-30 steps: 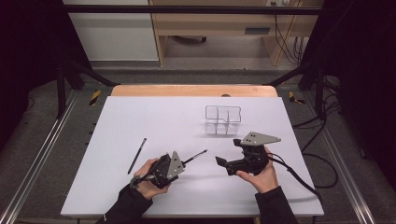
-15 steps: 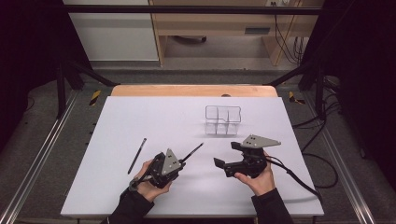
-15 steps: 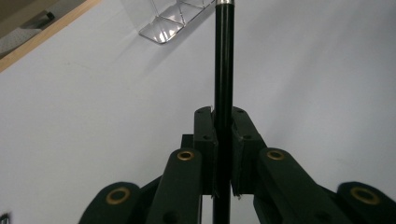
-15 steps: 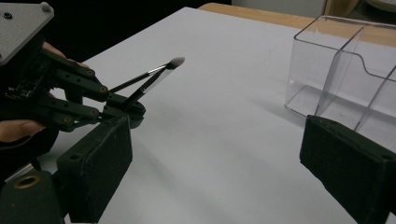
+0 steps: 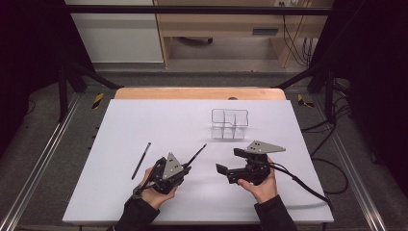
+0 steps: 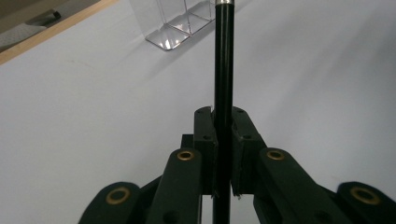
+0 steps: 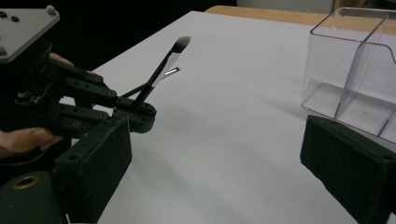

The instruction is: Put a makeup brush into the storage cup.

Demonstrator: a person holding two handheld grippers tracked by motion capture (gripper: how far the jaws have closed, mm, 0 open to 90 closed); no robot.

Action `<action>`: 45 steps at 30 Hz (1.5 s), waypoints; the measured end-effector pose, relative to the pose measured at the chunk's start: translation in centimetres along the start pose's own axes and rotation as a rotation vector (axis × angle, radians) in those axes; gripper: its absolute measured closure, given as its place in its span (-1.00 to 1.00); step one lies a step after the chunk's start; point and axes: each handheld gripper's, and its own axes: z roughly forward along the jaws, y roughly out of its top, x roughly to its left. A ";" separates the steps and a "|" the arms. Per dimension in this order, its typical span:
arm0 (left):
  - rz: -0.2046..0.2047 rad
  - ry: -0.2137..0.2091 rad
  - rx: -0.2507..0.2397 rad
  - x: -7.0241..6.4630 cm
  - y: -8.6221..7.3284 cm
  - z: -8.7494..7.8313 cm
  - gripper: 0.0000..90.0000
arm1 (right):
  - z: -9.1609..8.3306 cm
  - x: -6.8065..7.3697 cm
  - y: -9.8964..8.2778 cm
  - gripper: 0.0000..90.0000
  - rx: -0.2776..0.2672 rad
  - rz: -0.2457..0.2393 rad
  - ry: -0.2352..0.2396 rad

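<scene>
My left gripper (image 5: 184, 168) is shut on the black handle of a slim makeup brush (image 5: 197, 154), which slants up and to the right off the white table. In the left gripper view the handle (image 6: 223, 70) runs straight up between the closed jaws of the left gripper (image 6: 223, 128). The right gripper view shows the brush's bristle tip (image 7: 180, 44) raised in the air. My right gripper (image 5: 231, 162) is open a little to the right of the brush, its jaws facing left. Its wide-apart pads (image 7: 93, 163) have nothing between them.
A clear plastic organizer (image 5: 230, 123) with several compartments stands behind the grippers, right of centre; it also appears as the clear organizer (image 7: 355, 60) and the clear organizer (image 6: 180, 23). A second slim black stick (image 5: 141, 160) lies flat left of my left hand. The white tabletop (image 5: 144, 120) ends in a wooden edge at the back.
The left gripper has turned, lifting the brush tip from nearly flat and pointing right to slanting up and away. The right gripper has hardly shifted.
</scene>
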 end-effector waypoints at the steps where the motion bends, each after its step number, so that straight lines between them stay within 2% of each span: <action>1: -0.004 0.001 -0.004 -0.1 0.0 0.0 0.83 | 0.1 0.0 0.0 -0.82 -0.005 0.002 -0.001; 8: -0.049 -0.007 -0.018 -0.5 0.1 0.3 0.83 | 0.7 0.1 -0.1 -0.78 -0.049 0.036 -0.011; 11: -0.066 -0.009 -0.021 -0.7 0.1 0.5 0.83 | 0.9 0.1 -0.1 -0.74 -0.058 0.062 0.011; 13: -0.079 -0.018 -0.026 -0.8 0.1 0.7 0.83 | 1.1 0.1 -0.1 -0.72 -0.058 0.071 0.007; 16: -0.094 -0.025 -0.038 -0.9 0.2 0.7 0.83 | 1.5 0.3 0.1 -0.69 -0.052 0.066 -0.006; 26: -0.160 -0.019 -0.072 -0.4 0.7 0.7 0.83 | 2.5 1.0 0.8 -0.67 -0.067 0.070 0.014; 34: -0.179 -0.021 -0.097 -0.7 1.2 0.9 0.83 | 3.0 1.2 1.4 -0.63 -0.104 0.094 0.018; 45: -0.217 -0.036 -0.128 -1.4 1.8 1.6 0.83 | 3.3 1.0 1.5 -0.56 -0.115 0.130 0.017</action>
